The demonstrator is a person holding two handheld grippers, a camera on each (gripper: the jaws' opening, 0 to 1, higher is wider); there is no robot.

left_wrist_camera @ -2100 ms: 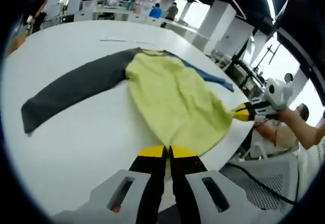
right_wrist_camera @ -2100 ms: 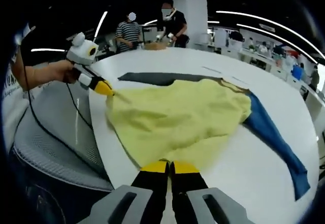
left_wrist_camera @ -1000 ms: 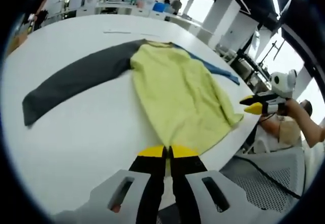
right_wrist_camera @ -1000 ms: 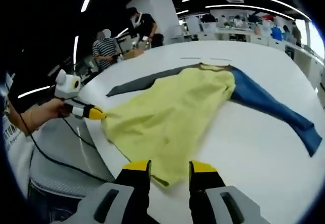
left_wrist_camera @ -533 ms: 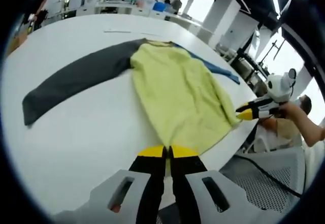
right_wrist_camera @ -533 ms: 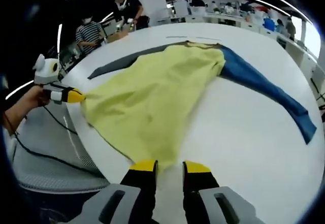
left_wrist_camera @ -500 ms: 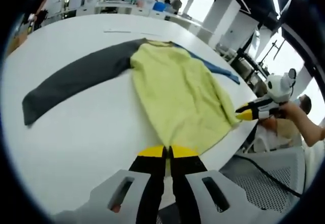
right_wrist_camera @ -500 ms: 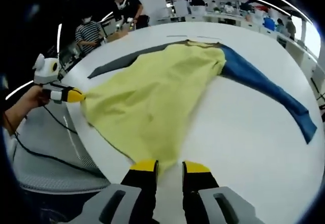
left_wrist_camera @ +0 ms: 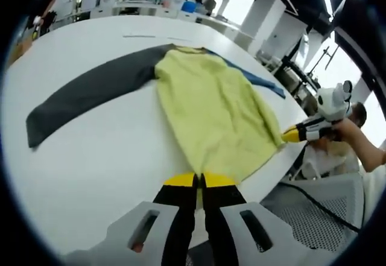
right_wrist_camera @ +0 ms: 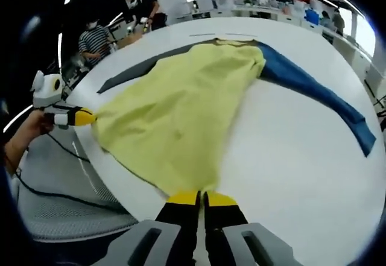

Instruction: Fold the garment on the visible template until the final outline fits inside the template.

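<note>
My right gripper [right_wrist_camera: 201, 198], jaws apart half a second ago, has just clamped the hem of the yellow long-sleeved garment with grey and blue sleeves [right_wrist_camera: 181, 106] at frame centre; left gripper [left_wrist_camera: 198, 181] stays clamped – both corners held, ready to fold

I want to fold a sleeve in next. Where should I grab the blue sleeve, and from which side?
Grip the blue sleeve at its cuff end, coming in from the table's open side beyond it. The sleeve lies flat and straight out from the yellow body, so its free tip is the edge easiest to pinch and carry back over.
</note>
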